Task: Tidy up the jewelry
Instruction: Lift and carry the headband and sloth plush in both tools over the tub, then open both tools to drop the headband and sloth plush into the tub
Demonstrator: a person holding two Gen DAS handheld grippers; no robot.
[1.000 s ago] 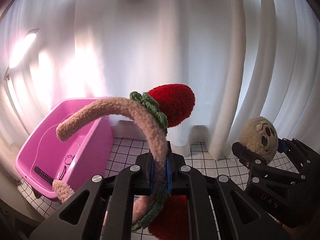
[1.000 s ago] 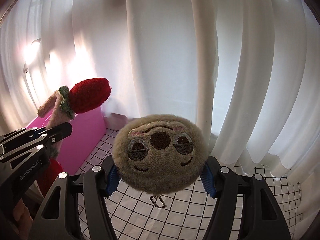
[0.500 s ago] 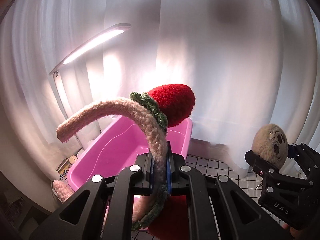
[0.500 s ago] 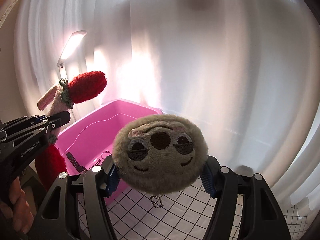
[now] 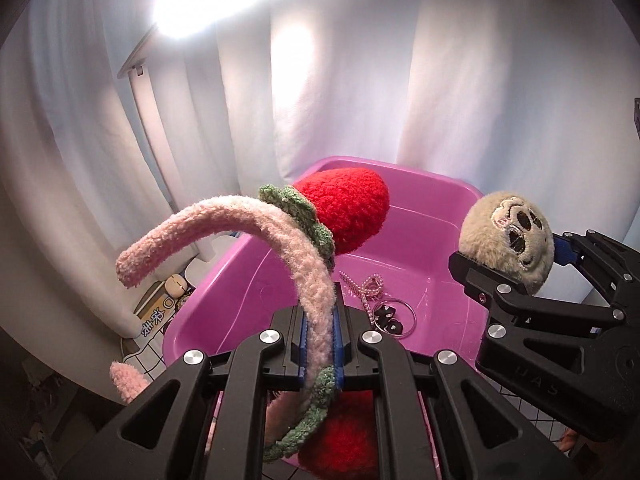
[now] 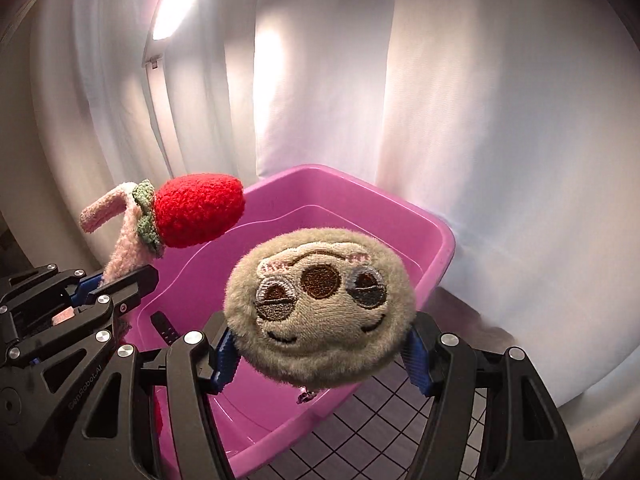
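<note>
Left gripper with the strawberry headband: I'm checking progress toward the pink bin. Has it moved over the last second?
Yes. The left gripper has swung toward the pink bin: the bin sat off to the left before and now lies straight ahead beneath the strawberry headband.

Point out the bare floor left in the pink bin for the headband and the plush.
Pink bin: bare floor along its far wall, behind the pearl strand. Crowded near the front, around the silver ring and black clip. Both jaws clamp their loads, strawberry headband and sloth plush.

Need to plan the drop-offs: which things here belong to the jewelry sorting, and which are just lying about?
Job: fuzzy headband in left tool; plush face in right tool; pink bin; pearl strand, ring inside.
Lying about: lamp, curtain, checked cloth.
</note>
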